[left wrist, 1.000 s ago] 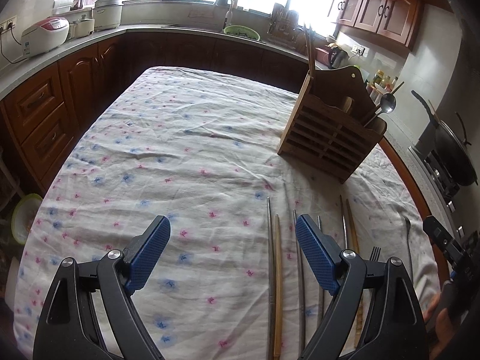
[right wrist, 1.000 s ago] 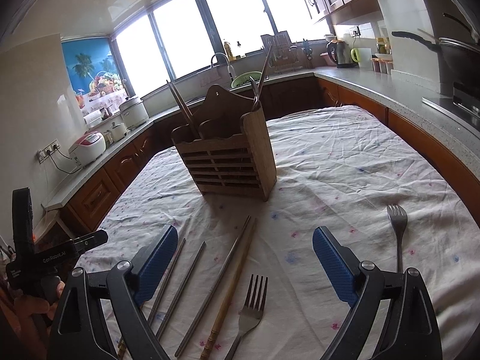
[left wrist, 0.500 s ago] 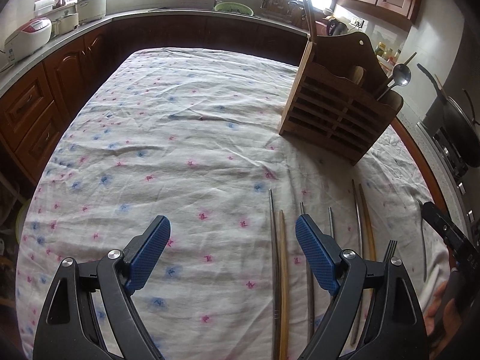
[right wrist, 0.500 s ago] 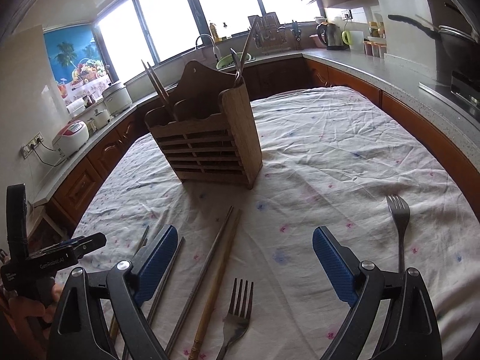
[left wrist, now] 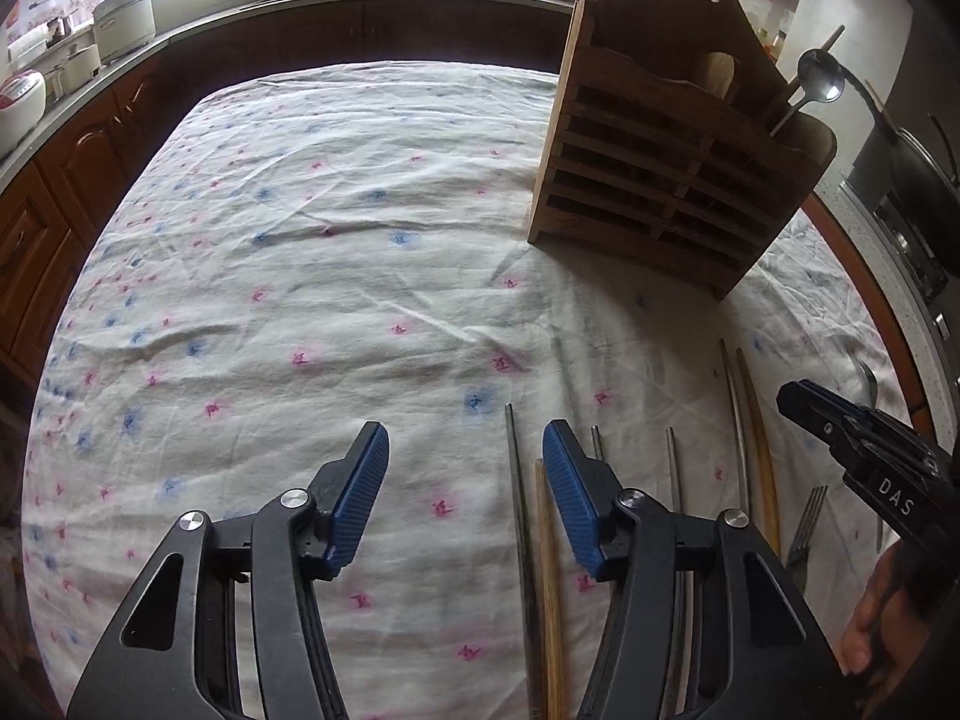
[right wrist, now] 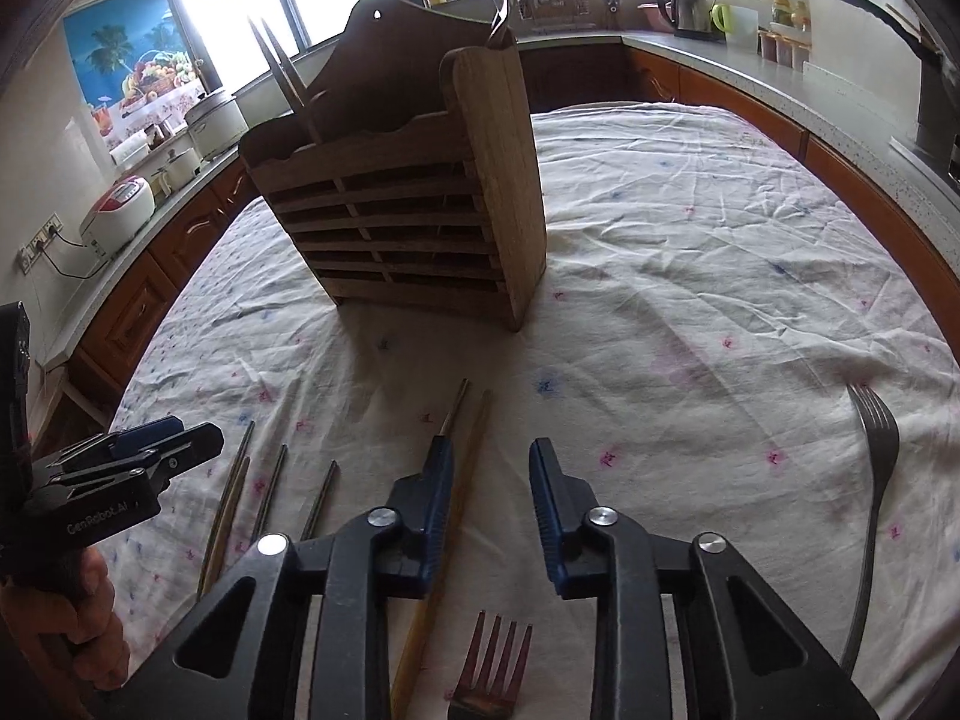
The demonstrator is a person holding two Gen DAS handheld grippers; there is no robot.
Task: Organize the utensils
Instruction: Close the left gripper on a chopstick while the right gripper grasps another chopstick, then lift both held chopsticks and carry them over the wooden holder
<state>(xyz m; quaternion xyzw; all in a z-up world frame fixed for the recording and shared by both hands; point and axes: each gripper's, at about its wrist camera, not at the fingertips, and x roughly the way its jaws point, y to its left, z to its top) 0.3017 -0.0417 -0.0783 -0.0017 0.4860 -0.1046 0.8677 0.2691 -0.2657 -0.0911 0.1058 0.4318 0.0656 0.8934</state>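
Note:
A slatted wooden utensil holder (left wrist: 672,180) (right wrist: 414,210) stands on the floral tablecloth, with a spoon (left wrist: 819,81) and chopsticks (right wrist: 282,69) in it. Several metal and wooden chopsticks (left wrist: 528,540) (right wrist: 456,480) lie in a row on the cloth. One fork (right wrist: 489,666) lies near them, another fork (right wrist: 876,480) at the right. My left gripper (left wrist: 465,444) is open and empty, low over the cloth just left of the leftmost chopsticks. My right gripper (right wrist: 489,456) is open and empty above a fork, its left finger over a chopstick pair.
The tablecloth (left wrist: 288,240) covers the whole table. Wooden kitchen cabinets and a counter with rice cookers (right wrist: 120,210) surround it. A black wok (left wrist: 924,180) sits on the stove to the right. A kettle (right wrist: 684,6) stands on the far counter.
Both grippers have moved forward and down toward the cloth and holder. Their jaws have narrowed from wide open to partly open. Nothing was picked up.

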